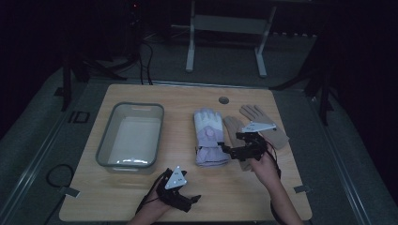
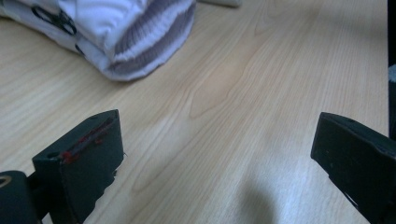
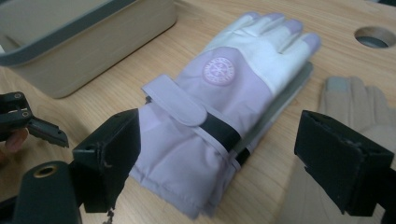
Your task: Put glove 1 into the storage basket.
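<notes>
High view: a light wooden counter (image 1: 141,197) fills the middle of the frame, with a pale rectangular plastic tub with a grey rim (image 1: 131,136) at its left centre. Right of the tub, in the middle of the frame, lies a padded lilac-and-white ski glove (image 1: 209,137), fingers pointing to the top of the frame and cuff toward the bottom. Just right of it lie two flat tan knit gloves (image 1: 263,123), side by side. A small round hole (image 1: 224,100) sits in the counter near its upper edge.

The right tongs (image 1: 234,146) are at the centre right of the frame, held low over the counter at the ski glove's cuff, just beside its right edge. In the right gripper view the jaws stand wide apart, holding nothing, with the ski glove (image 3: 219,107) lying flat between and beyond them, the tub (image 3: 88,42) at the upper left and one tan glove (image 3: 359,105) at the right.

The left tongs (image 1: 193,200) sit at the bottom centre of the frame, below the ski glove and well apart from it. In the left gripper view the jaws are spread wide over bare wood, holding nothing, and the ski glove's striped cuff (image 2: 140,46) shows at the upper left.
</notes>
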`<action>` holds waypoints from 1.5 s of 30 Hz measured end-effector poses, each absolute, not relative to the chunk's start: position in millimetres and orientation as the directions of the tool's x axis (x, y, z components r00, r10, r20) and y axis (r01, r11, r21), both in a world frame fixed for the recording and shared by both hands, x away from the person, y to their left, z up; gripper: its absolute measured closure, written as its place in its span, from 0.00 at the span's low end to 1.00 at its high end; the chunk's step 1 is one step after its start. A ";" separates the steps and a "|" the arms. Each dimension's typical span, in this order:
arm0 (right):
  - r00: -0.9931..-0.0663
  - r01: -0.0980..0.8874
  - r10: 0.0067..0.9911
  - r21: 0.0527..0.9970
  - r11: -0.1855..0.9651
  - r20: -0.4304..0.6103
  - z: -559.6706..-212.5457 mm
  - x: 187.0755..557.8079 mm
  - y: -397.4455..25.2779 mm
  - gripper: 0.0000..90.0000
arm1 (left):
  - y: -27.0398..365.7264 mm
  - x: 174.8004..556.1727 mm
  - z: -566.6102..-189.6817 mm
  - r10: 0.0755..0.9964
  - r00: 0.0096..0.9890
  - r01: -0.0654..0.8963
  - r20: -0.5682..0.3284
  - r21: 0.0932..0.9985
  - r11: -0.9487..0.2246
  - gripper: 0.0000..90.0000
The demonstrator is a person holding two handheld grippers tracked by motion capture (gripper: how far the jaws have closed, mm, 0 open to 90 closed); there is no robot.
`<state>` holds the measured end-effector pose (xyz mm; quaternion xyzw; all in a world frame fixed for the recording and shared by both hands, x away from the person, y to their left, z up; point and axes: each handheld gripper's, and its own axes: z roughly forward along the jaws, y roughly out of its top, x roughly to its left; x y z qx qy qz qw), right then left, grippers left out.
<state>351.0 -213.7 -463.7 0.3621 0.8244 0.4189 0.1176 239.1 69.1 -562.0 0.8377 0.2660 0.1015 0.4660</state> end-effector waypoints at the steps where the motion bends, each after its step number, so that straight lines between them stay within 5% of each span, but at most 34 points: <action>1: -0.705 0.508 0.698 0.775 0.375 0.124 -463.3 350.8 -216.7 0.15 | 69.2 239.4 -559.4 0.542 0.837 0.352 -0.079 0.836 -0.422 0.03; 6: -0.723 0.495 0.683 0.769 0.404 0.107 -463.7 350.5 -221.7 0.11 | 70.3 246.7 -542.5 0.565 0.818 0.376 -0.108 0.843 -0.384 0.03; 9: -0.729 0.469 0.681 0.771 0.430 0.064 -464.6 353.0 -220.4 0.18 | 67.9 255.5 -530.4 0.574 0.811 0.384 -0.113 0.843 -0.377 0.03; 14: -0.725 0.443 0.689 0.778 0.445 0.019 -466.1 365.5 -221.0 0.49 | 58.8 275.8 -515.0 0.602 0.786 0.415 -0.140 0.842 -0.346 0.03; 20: -0.710 0.501 0.698 0.767 0.400 0.100 -470.6 386.3 -218.1 0.59 | 46.6 306.1 -499.7 0.622 0.764 0.446 -0.170 0.836 -0.319 0.03; 24: -0.702 0.531 0.697 0.758 0.378 0.144 -470.7 395.4 -213.6 0.57 | 41.0 319.5 -495.6 0.678 0.716 0.481 -0.169 0.823 -0.303 0.14; 30: -0.655 0.600 0.733 0.717 0.356 0.184 -479.1 409.0 -205.6 0.49 | 37.4 337.4 -501.3 0.734 0.650 0.556 -0.198 0.782 -0.282 0.18; 35: -0.596 0.696 0.730 0.668 0.261 0.335 -500.8 419.6 -211.4 0.48 | 37.2 347.2 -522.4 0.773 0.582 0.659 -0.255 0.704 -0.264 0.23; 45: -0.551 0.782 0.708 0.571 0.252 0.442 -532.7 427.4 -206.3 0.49 | 39.1 361.1 -548.8 0.729 0.559 0.751 -0.395 0.614 -0.243 0.34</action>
